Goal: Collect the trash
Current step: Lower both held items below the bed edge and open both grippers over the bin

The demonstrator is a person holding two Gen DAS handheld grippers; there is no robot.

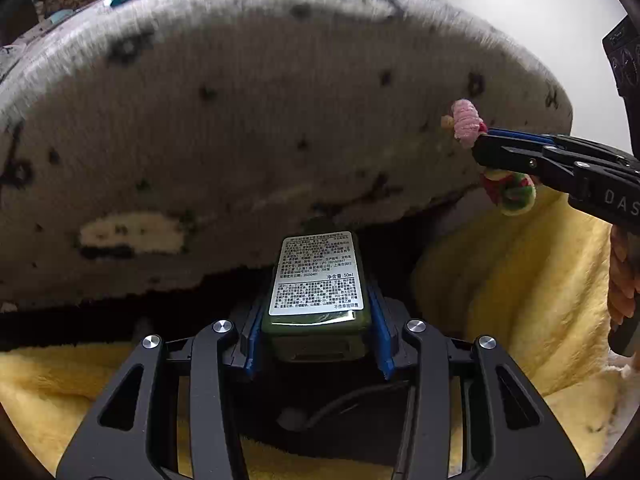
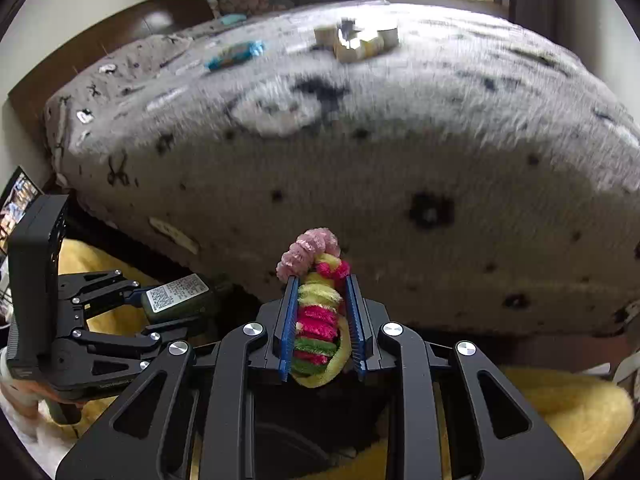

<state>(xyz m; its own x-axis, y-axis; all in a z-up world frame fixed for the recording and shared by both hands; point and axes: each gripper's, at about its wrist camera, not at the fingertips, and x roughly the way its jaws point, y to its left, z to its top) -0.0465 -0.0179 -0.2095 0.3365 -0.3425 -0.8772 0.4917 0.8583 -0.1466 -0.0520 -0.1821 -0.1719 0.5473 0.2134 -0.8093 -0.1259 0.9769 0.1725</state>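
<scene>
My left gripper is shut on a small dark green bottle with a silver printed label, held lengthwise between the blue pads. In the right wrist view the same bottle shows at lower left in the left gripper. My right gripper is shut on a fuzzy coil of pink, yellow, magenta and green chenille, whose pink end pokes out past the tips. The left wrist view shows that coil at the right edge in the right gripper. Both grippers hang in front of the bed's side.
A bed with a grey patterned blanket fills the background. On top lie a blue-ended wrapper and pale small containers. A yellow fluffy fabric spreads below the grippers. A dark opening lies under the left gripper.
</scene>
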